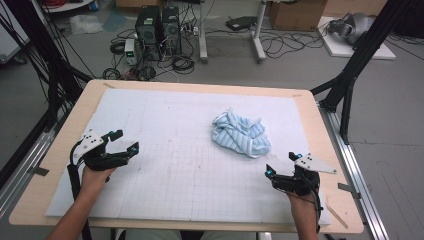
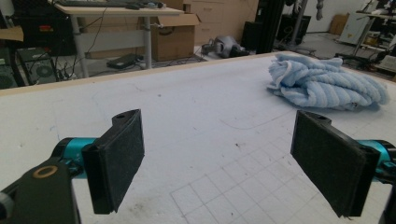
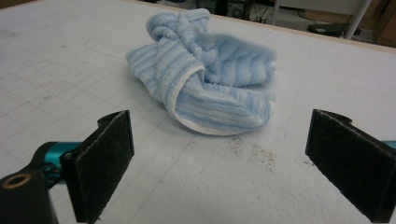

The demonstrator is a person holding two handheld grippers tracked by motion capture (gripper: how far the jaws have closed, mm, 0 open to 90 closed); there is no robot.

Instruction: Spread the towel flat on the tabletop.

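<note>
A crumpled light-blue striped towel point(image 1: 241, 134) lies on the white gridded mat point(image 1: 175, 165), right of centre. The same towel point(image 3: 210, 88) sits just beyond my right gripper's jaws, and as a heap point(image 2: 322, 84) at the far right in the left gripper view. My left gripper point(image 1: 125, 141) hovers over the mat's left side, open, with nothing between its pads. My right gripper point(image 1: 281, 164) rests near the front right, just in front of the towel, open and empty. In the gripper views, the left gripper point(image 2: 219, 163) and right gripper point(image 3: 219, 163) each have their jaws spread wide.
The mat covers a wooden table point(image 1: 65, 120) with edges close on all sides. Black frame posts point(image 1: 350, 75) stand at the table's corners. Computers point(image 1: 157, 30), cables and boxes crowd the floor beyond the far edge. Dark specks point(image 3: 254, 151) dot the mat near the towel.
</note>
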